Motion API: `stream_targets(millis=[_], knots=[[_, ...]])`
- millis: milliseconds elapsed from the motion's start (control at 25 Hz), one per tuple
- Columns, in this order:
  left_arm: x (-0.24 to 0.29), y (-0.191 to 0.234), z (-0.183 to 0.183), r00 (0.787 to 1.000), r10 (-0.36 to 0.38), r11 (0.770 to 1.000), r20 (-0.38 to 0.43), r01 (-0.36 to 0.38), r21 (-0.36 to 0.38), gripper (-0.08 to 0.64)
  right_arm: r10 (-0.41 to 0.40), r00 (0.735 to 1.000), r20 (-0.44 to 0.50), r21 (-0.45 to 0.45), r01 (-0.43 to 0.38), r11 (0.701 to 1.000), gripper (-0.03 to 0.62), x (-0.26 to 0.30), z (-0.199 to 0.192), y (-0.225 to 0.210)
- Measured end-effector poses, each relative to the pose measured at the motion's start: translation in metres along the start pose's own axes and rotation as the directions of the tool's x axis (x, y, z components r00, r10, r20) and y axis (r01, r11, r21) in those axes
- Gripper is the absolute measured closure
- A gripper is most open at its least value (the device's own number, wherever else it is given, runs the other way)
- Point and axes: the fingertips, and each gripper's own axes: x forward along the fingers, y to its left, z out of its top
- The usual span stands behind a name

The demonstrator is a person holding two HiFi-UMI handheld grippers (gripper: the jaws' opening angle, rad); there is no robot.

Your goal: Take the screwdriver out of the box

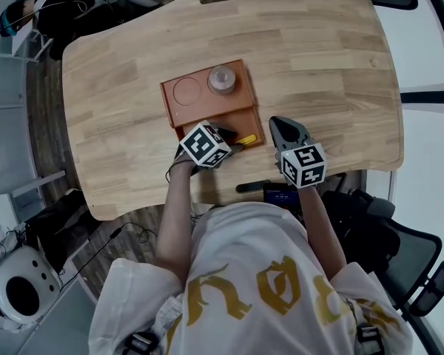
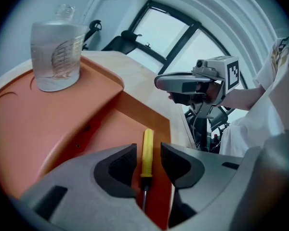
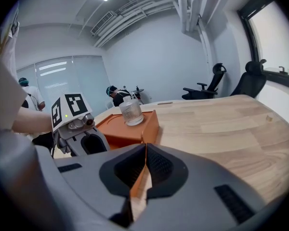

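A screwdriver [image 1: 246,140] with a yellow handle lies in the open lower compartment of an orange box [image 1: 200,102] on the wooden table. My left gripper [image 1: 229,143] reaches down into that compartment. In the left gripper view the yellow handle [image 2: 147,150] lies between the open jaws [image 2: 148,154], with a gap on each side, so the pads are not pressing on it. My right gripper [image 1: 281,126] hovers just right of the box, shut with nothing in it; in its own view the pads [image 3: 145,150] meet.
A clear glass jar [image 1: 222,79] stands on the box's raised top, beside a round recess [image 1: 186,91]. The table's front edge [image 1: 229,198] runs close to the person's body. Office chairs stand around the table; a person sits far off in the right gripper view.
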Motion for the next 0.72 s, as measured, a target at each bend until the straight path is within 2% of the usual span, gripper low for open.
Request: stream_targets(millis=[160,320,480,600,720], knots=[[0.008,0.002,0.0,0.997,-0.001,0.997,-0.078,0.007,0.074,0.417,0.004,1.0,-0.006,0.004,-0.004,1.0,0.58,0.003,-0.002,0.0],[0.015,0.004,0.0,0.988,-0.005,0.993,-0.153,0.023,0.115,0.416,0.005,1.0,-0.013,0.0,-0.005,1.0,0.58,0.003,-0.003,0.001],[0.023,0.008,-0.002,0.969,0.041,0.981,-0.242,0.008,0.196,0.405,0.002,1.0,-0.028,0.004,-0.001,1.0,0.58,0.0,-0.011,0.004],[0.023,0.014,-0.002,0.964,0.093,0.97,-0.249,-0.031,0.241,0.405,0.015,1.0,-0.023,-0.001,-0.015,1.0,0.58,-0.002,-0.008,0.007],[0.024,0.014,-0.003,0.967,0.095,0.978,-0.235,-0.047,0.203,0.407,0.021,1.0,-0.005,0.0,-0.021,1.0,0.58,-0.003,-0.001,0.006]])
